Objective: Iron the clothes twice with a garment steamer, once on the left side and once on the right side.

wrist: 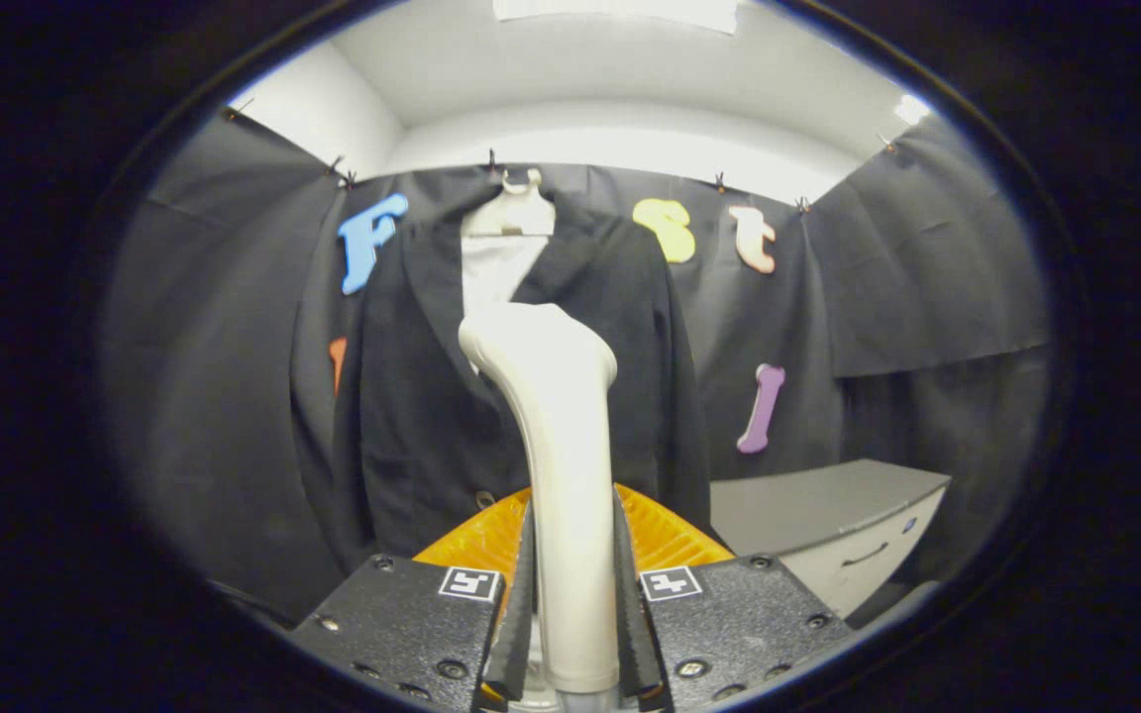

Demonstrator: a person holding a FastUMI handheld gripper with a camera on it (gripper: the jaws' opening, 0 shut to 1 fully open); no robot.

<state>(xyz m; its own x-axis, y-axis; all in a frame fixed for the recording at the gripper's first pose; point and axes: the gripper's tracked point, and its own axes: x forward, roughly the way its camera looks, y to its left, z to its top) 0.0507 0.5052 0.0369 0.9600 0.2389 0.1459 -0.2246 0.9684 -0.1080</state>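
The garment steamer (pixel 559 475) is a smooth, glossy cream-white wand. Its handle rises upright between the gripper's fingers, then bends forward at the top into a wider, rounded head aimed at the clothes. The gripper (pixel 570 604) pinches the handle: both black ribbed fingers (pixel 521 604) press against its sides, one on each flank. Orange ridged parts (pixel 665 535) sit just behind the fingers.

Directly beyond the steamer head hangs a dark suit jacket (pixel 412 416) on a white hanger (pixel 511 210), hooked at the top edge of the booth's black cloth wall (pixel 927 267). The jacket front is open at the collar, exposing a white shirt (pixel 496 272). To the right of the jacket, lower down, stands a grey cabinet (pixel 828 515) with a dark handle on its front.
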